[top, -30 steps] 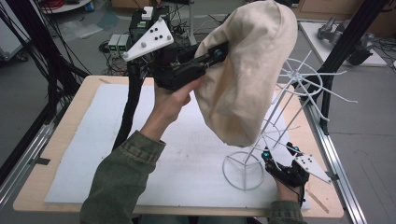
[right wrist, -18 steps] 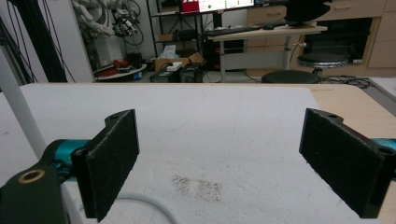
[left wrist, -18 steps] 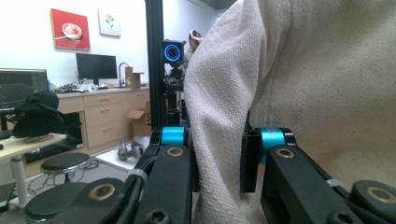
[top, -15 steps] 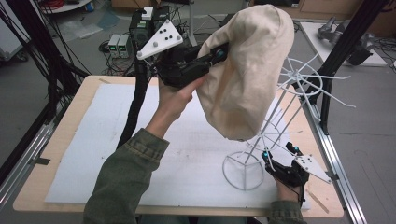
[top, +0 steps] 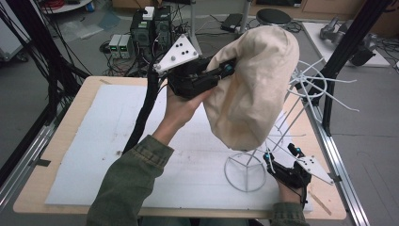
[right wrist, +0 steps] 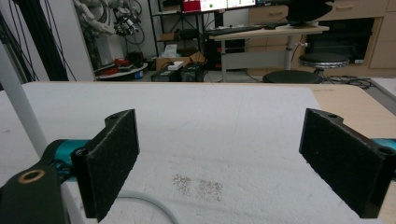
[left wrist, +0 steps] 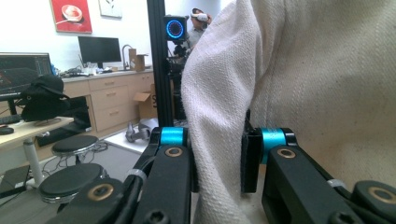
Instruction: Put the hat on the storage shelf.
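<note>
A cream cloth bag (top: pixel 254 89) hangs in the air over a white wire stand (top: pixel 310 84) at the table's right. My left gripper (top: pixel 226 70) is shut on a fold at the bag's upper left edge. In the left gripper view the cloth (left wrist: pixel 303 84) fills the gap between the pads (left wrist: pixel 218 154), and the jaws have just been opening a little with the fold still between them. My right gripper (top: pixel 280 153) rests low at the front right beside the stand's ring base (top: pixel 244 190), open. Between its wide jaws (right wrist: pixel 224 158) lies nothing but the mat.
A white foam mat (top: pixel 94 155) covers the wooden table. The stand's upright rod (right wrist: pixel 21 112) rises just left of the right gripper. Black frame posts (top: pixel 348 42) stand at the table's sides. Behind the table are stools, electronics boxes and cables on the floor.
The left hand has carried the bag to the right and downward, closer onto the wire stand. The right gripper has stayed where it was.
</note>
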`<state>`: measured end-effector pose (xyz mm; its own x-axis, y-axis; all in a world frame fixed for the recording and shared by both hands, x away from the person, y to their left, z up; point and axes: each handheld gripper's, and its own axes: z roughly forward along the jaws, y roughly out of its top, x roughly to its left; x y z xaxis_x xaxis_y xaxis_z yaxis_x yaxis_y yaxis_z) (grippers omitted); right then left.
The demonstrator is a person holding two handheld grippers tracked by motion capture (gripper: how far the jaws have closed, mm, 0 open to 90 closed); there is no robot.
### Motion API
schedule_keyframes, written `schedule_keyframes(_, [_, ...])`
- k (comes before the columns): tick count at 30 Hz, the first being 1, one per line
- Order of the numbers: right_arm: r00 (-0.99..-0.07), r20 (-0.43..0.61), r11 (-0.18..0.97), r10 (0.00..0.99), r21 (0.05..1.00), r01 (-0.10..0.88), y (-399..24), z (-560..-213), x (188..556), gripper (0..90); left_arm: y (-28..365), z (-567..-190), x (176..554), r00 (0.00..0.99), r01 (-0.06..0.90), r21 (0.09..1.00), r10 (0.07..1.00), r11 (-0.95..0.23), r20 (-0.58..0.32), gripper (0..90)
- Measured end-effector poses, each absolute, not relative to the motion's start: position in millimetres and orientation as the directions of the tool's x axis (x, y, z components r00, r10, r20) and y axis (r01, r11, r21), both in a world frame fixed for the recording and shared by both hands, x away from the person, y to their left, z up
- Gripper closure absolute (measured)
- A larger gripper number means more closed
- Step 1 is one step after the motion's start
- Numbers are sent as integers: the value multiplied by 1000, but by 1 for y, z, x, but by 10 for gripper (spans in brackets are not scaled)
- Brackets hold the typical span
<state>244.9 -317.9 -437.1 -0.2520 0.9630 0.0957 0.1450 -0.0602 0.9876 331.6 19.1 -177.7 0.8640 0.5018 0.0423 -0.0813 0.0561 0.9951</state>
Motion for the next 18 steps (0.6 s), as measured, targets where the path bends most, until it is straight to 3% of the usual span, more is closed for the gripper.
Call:
schedule_keyframes(10, [-251,95,-60,963,988,143,-317,-437,245,112,24,-182,330,879,-62,996,475,64,24,693])
schedule_keyframes(16, [-250,96,-61,963,988,145,-318,-437,245,112,26,-184,331,885,-43,996,465,84,-1,527])
schedule_keyframes(18, [-249,98,-63,963,987,147,-318,-437,245,112,27,-186,331,881,-46,995,474,92,-4,434])
